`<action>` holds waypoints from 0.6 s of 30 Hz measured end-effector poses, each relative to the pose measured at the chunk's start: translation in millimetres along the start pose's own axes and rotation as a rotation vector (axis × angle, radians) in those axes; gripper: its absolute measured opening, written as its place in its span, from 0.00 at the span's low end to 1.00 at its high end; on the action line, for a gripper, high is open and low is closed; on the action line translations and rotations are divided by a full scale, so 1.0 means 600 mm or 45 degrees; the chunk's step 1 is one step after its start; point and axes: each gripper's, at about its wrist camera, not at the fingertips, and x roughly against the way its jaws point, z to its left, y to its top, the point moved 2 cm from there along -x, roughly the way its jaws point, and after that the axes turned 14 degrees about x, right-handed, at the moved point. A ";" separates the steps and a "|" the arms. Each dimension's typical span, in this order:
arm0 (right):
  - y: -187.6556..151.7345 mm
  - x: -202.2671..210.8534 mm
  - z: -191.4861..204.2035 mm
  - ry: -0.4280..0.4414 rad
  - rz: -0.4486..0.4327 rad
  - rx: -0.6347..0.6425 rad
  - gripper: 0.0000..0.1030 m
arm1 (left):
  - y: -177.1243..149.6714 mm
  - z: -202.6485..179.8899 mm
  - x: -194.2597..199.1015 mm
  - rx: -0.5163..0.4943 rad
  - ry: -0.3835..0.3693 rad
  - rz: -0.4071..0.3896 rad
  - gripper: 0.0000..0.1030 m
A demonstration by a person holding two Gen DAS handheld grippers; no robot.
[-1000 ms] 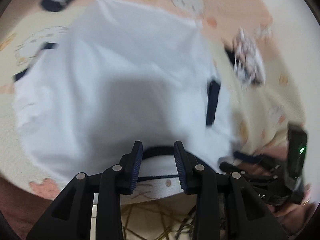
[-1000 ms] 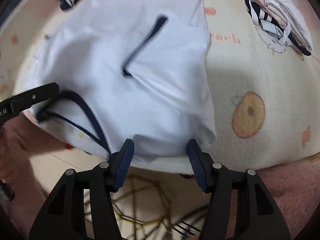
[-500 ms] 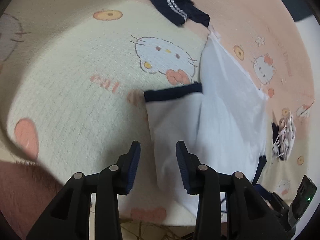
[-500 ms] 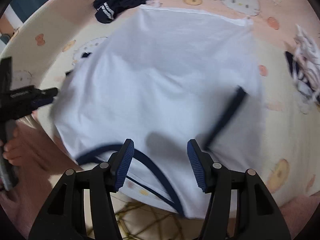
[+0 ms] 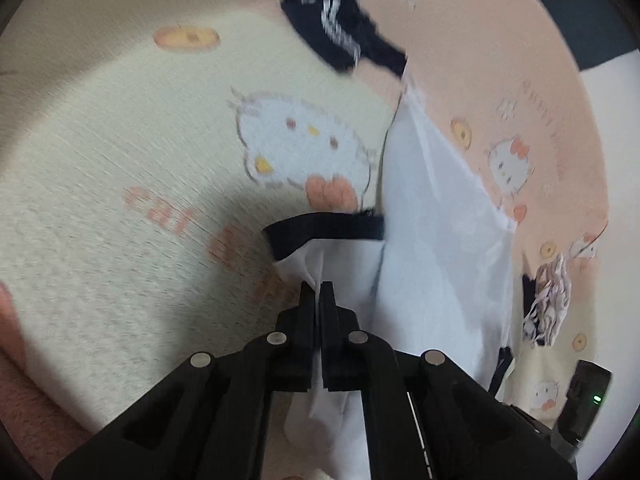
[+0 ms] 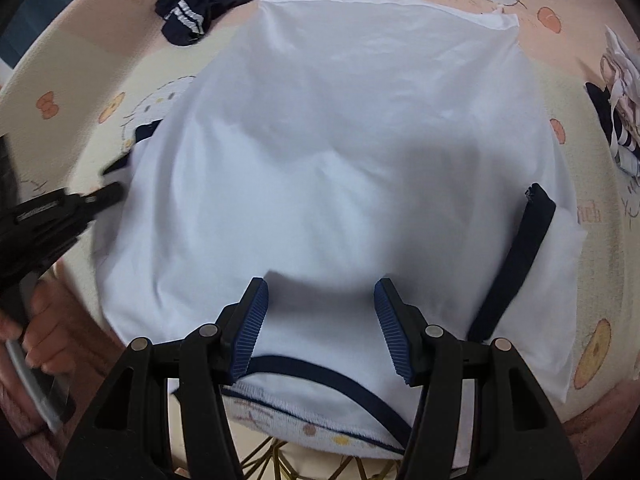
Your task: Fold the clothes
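Observation:
A white T-shirt [image 6: 352, 160] with navy trim lies spread on the cartoon-cat blanket [image 6: 592, 264], collar toward me. My left gripper [image 5: 318, 286] is shut on the shirt's left sleeve [image 5: 340, 256], just below its navy cuff [image 5: 326, 230]. In the right wrist view the left gripper [image 6: 108, 194] shows at the shirt's left edge. My right gripper [image 6: 320, 300] is open and empty, hovering over the shirt near the navy collar [image 6: 320, 372]. The right sleeve's navy cuff [image 6: 516, 260] lies folded onto the shirt body.
A dark navy garment with white stripes [image 6: 208, 4] lies beyond the shirt's far left corner; it also shows in the left wrist view [image 5: 340, 36]. A stack of folded clothes [image 6: 620, 120] sits at the right. The blanket's near edge drops off below the collar.
My left gripper swung from the collar to the left sleeve and closed on it. My right gripper moved from the shirt's right side to the collar middle, still open.

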 end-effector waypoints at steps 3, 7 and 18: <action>0.003 0.001 -0.005 -0.045 -0.018 -0.007 0.55 | 0.001 0.010 0.031 -0.002 0.003 -0.067 0.02; 0.001 -0.011 -0.013 -0.166 0.029 -0.024 0.54 | -0.001 0.043 0.029 0.056 0.088 -0.058 0.02; -0.028 0.021 -0.026 -0.089 -0.012 -0.066 0.54 | -0.030 -0.080 0.048 -0.208 -0.200 0.004 0.02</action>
